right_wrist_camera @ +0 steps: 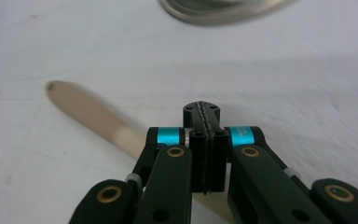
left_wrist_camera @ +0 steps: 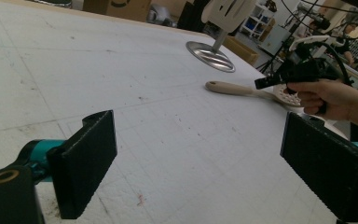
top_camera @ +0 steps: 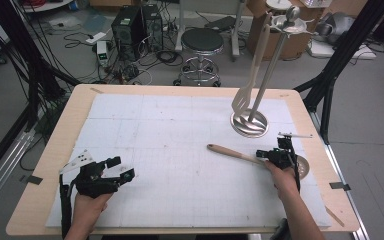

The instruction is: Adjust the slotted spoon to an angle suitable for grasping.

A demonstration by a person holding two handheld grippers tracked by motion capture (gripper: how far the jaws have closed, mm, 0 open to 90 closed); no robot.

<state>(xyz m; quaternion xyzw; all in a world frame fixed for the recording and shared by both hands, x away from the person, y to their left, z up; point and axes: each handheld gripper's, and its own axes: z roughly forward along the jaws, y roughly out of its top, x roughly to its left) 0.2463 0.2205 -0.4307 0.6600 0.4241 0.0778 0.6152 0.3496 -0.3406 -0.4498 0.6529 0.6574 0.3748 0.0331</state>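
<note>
Wooden slotted spoon lies on the white mat covering the table, seen from the high view: handle tip points left toward mat centre, perforated round head at the right, near the mat's right edge. Right hand-held gripper sits over the handle's right part, just left of the head, jaws pointing left along the handle; contact can't be told from here. Left hand-held gripper is well apart, at the mat's lower left, jaws spread, nothing between them. Behind the spoon stands a metal rack w/ round base and upright pole; a pale slotted spatula hangs from its top. Rack is near the right hand-held gripper but not in its way. Stool and cables on the floor beyond the table.

Left gripper view: left hand-held gripper wide open, both black pads over bare mat, holding nothing. Farther off, spoon lies flat, holed head partly hidden by the person's right hand w/ the right hand-held gripper just above the handle. Rack base behind it.

Right gripper view: right hand-held gripper clenched, pads pressed together, nothing between them. Spoon handle runs from upper left down under the jaws, blurred; pads look just above it, touching or not unclear. Rack base rim at top.
</note>
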